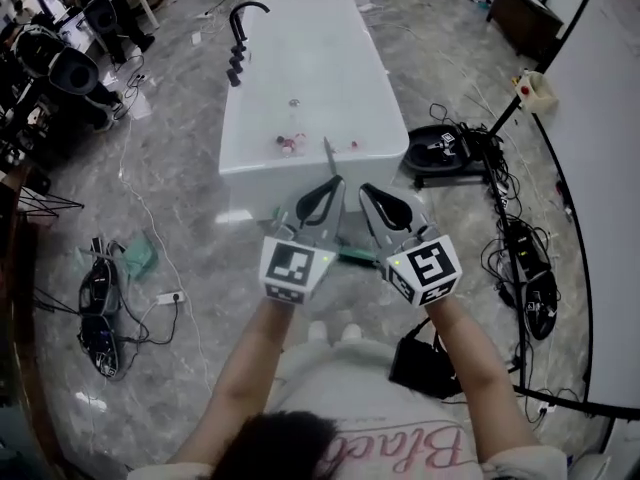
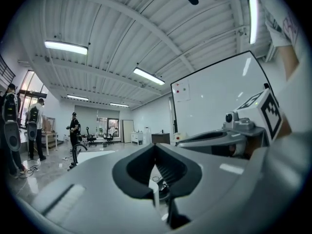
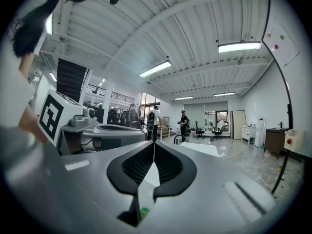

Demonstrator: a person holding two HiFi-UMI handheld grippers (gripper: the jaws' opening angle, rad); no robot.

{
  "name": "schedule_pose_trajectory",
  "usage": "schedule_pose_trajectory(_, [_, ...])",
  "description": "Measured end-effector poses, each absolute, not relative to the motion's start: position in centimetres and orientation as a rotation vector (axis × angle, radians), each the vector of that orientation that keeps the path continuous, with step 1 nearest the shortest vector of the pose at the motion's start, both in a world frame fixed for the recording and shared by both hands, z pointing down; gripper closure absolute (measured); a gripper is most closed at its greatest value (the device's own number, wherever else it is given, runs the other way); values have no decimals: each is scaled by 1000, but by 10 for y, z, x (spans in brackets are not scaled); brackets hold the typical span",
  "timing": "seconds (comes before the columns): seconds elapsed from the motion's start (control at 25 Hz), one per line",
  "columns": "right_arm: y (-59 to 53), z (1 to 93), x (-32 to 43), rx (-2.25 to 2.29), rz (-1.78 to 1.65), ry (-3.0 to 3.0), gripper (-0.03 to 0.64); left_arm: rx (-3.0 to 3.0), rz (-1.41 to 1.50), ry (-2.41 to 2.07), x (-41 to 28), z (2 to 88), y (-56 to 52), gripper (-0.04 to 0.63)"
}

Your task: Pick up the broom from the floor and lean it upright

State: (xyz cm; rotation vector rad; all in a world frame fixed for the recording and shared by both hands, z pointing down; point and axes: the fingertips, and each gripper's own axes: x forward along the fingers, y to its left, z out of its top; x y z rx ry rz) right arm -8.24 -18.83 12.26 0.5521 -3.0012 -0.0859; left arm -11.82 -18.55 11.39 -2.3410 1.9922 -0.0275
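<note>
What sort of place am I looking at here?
Probably an open lab or studio, not a home: a white bathtub stands alone on a wide stone-look floor, loose cables lie around it, and office chairs sit at the far end under strip lights.

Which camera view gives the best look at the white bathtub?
The head view: it shows the whole white bathtub from above, with the black faucet on its left rim. The left gripper view catches only a low strip of the rim. The right gripper view likewise shows just a slice.
</note>
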Motion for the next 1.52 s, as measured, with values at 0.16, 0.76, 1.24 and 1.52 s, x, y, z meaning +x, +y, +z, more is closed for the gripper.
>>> schedule_pose_trajectory(0.16, [-185,98,-82,588,-111,-3025,614,-2343,23,1990,-123,99,-179,595])
schedule_pose_trajectory(0.76, [-184,72,-75,703,-268,-2945,615,-2393,99,1884,-95,71,-195,595])
schedule_pose_trajectory(1.24, [-189,77,-62,755,-171,-2934,617,-2381,105,1936,-94,71,-187,595])
schedule_pose_trajectory(1.52, [-185,76,-59,765,-162,-2939,617,-2387,103,1936,-94,73,-182,595])
